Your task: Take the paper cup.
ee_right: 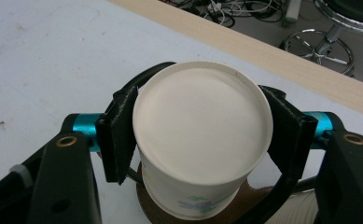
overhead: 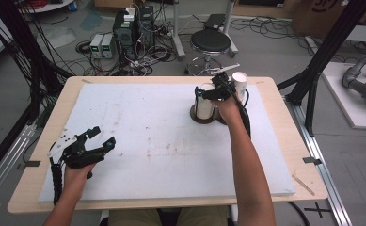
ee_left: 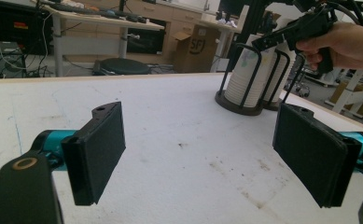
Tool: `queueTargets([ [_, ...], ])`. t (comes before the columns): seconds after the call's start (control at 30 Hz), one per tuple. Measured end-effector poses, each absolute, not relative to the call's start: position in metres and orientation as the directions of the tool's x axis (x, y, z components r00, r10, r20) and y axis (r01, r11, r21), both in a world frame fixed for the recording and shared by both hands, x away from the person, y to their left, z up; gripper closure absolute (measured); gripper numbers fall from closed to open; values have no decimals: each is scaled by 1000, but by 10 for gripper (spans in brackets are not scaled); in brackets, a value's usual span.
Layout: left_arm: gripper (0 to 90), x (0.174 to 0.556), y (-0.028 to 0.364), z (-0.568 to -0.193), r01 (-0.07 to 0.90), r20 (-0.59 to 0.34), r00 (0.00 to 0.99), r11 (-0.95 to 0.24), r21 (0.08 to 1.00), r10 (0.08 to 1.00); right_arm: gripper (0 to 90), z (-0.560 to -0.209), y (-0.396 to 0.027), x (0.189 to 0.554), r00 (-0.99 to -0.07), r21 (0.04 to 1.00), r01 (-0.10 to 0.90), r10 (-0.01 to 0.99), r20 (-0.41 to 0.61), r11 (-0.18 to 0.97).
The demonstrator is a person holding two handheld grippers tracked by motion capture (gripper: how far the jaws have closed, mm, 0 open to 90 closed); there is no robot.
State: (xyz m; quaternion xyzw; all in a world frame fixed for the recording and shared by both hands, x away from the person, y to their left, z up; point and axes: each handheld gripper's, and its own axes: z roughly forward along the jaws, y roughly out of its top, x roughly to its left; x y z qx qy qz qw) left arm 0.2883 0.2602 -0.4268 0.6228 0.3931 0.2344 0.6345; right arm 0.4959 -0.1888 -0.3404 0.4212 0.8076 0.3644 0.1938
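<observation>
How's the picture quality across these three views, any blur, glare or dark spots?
High view: even light, soft and low in detail, room edges bowed. Left gripper view: the left gripper shows dark and slightly soft up close, windows behind blown out. Right gripper view: the paper cup between the right gripper's jaws is bright but not glaring.

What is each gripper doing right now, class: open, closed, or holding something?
Left gripper: open, holding nothing, above the white pad.
Right gripper: closed on the top paper cup of a stack.
</observation>
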Motion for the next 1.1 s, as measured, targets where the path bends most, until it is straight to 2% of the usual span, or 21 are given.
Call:
queueTargets([
  [0.2,169,288,260,-427,193,-207,583,114,975,786,352,-329,-191,492,-567,767,527,824,-3,366],
  [0.53,169,288,260,-426,190,-209,584,118,975,784,370,-286,-195,485,-582,796,477,812,-30,372],
  [0.87,169,286,258,-425,190,-214,590,123,974,779,377,-248,-206,463,-608,841,407,793,-41,355],
  [1.1,169,287,256,-426,195,-216,609,119,973,763,377,-236,-220,438,-647,854,363,761,-56,371],
])
